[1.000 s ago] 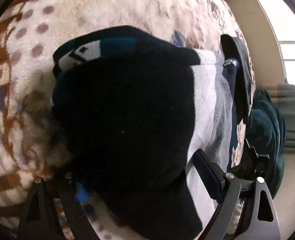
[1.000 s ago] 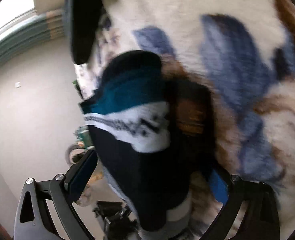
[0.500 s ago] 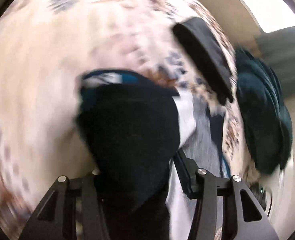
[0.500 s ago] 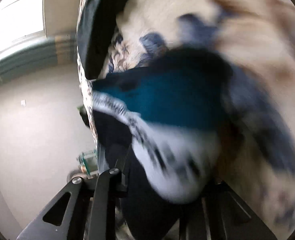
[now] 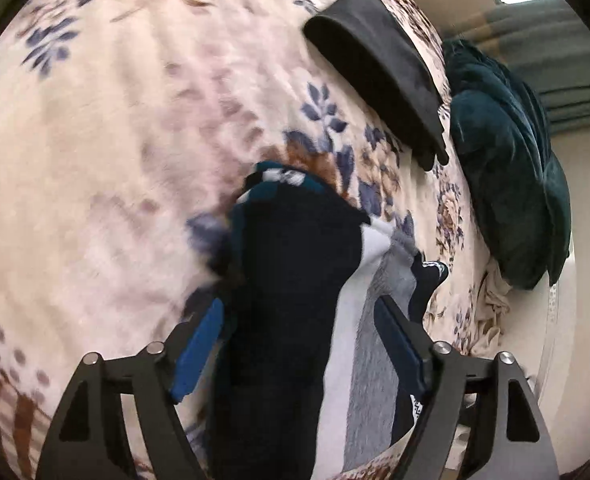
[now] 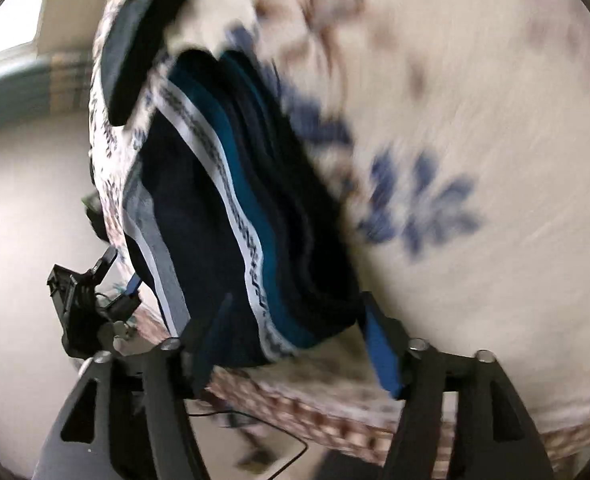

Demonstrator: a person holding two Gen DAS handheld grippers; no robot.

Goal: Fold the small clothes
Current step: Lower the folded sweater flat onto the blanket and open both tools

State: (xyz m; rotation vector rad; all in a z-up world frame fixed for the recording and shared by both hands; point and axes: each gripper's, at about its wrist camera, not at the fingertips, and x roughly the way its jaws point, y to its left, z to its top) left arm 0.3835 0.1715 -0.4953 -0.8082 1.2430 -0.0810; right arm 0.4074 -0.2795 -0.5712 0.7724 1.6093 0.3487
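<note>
A small folded garment, navy with a teal band, a white patterned stripe and a grey-and-white panel, lies on the floral blanket near the bed's edge. My left gripper straddles its near end. The jaws are opening and the blue pads stand off the cloth. In the right wrist view the same garment lies between the fingers of my right gripper, whose jaws are also opening with both pads clear of the fabric. The left gripper shows there as a black frame beyond the bed's edge.
A folded black cloth lies farther up the blanket, also seen as the black cloth. A dark green plush throw is heaped at the bed's side. Pale floor with a cable lies below the edge.
Both grippers have drawn back and upward from the garment, so it looks smaller. Their jaws narrowed on the cloth half a second ago and now stand wider apart.
</note>
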